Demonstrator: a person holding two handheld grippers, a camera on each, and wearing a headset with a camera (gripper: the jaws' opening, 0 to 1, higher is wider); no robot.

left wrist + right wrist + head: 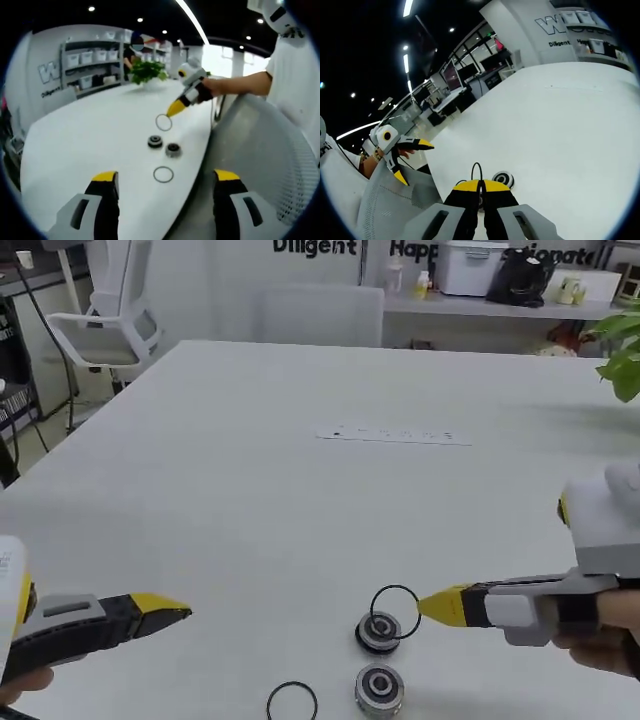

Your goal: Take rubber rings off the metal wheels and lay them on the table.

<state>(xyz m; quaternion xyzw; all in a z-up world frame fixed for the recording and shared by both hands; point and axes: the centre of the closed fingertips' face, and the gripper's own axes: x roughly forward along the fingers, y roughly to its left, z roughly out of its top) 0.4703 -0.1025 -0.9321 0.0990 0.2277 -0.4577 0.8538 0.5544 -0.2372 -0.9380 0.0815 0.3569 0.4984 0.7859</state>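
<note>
White table (250, 490): label strip (395, 435) mid-surface, office chair (100, 325) past the far-left corner. Left gripper (178, 612) well left, jaws wide, empty. Right gripper (430, 606) jaws pinched on a rubber ring (395, 587), just beside the rear metal wheel (379, 631). Front wheel (379, 687) close behind it. Loose ring (292, 684) flat on the table, left of the front wheel.

Black rubber rings (292, 683) beside metal wheels (379, 687)

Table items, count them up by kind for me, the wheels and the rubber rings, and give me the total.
Metal wheels: 2, the far one and the near one.
Rubber rings: 2, one flat on the table at, one pinched in the right gripper at.
Total: 4.
</note>
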